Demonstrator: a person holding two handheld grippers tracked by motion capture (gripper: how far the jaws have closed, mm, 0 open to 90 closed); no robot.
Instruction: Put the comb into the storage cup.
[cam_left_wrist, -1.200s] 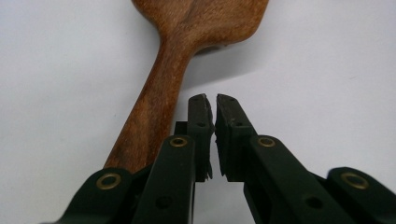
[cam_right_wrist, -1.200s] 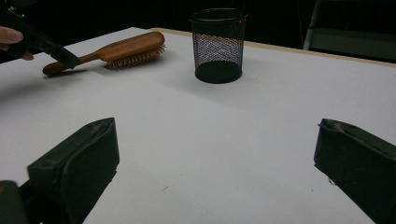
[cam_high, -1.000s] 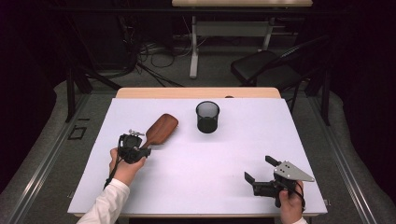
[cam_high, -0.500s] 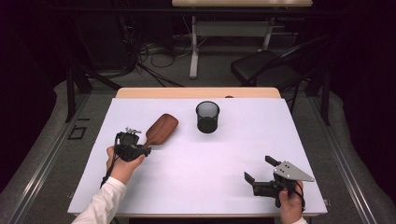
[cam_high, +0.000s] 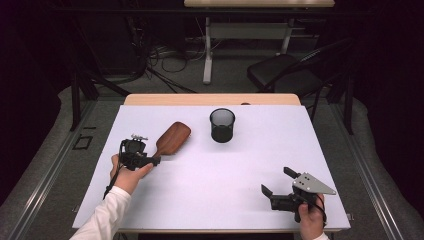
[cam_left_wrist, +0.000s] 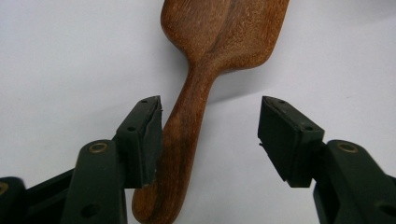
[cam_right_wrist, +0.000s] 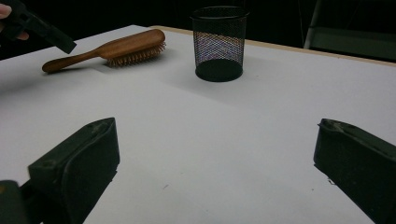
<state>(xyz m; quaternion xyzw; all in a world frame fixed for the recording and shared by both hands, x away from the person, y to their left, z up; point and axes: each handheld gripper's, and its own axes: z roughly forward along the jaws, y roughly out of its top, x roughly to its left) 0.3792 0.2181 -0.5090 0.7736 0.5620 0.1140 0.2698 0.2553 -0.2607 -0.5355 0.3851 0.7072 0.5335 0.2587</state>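
Your left hand-held gripper (cam_high: 154, 161) has just been opening – jaws now spread either side of the brush handle, released; one pad sits v. close to the wood, can't tell if it touches, the other well clear. Wooden hairbrush (cam_high: 171, 138) lies flat on the desk (cam_high: 210, 195), bristles down, centre-left of the high view, handle pointing lower left toward your hand – prob. so you can grab or drop it by the handle w/o touching bristles. Black mesh cup (cam_high: 222, 125) stands upright at upper centre, just right of the brush head, apart from it; looks empty, nothing sticks out. Your right hand-held gripper (cam_high: 275, 183) rests lower right, jaws wide apart, nothing between – parked away from the work.
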